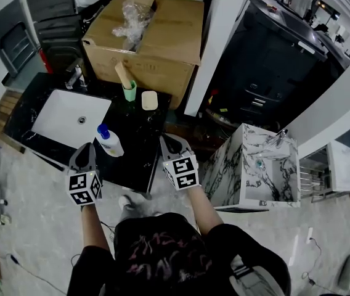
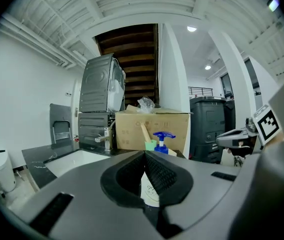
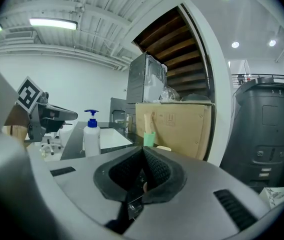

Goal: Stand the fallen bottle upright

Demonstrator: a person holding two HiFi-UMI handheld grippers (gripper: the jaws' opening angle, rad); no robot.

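The bottle (image 1: 109, 142) stands upright on the dark counter (image 1: 143, 156), left of centre in the head view, between your left tongs (image 1: 86, 150) and right tongs (image 1: 172, 142). Both are clenched on nothing. Back them away level, and don't brush the pump.

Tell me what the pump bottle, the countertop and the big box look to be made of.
Pump bottle: likely plastic, smooth white body, glossy blue pump.
Countertop: black stone or stone-look surface, polished, with pale veins.
Box: brown cardboard, matt, folded flaps.
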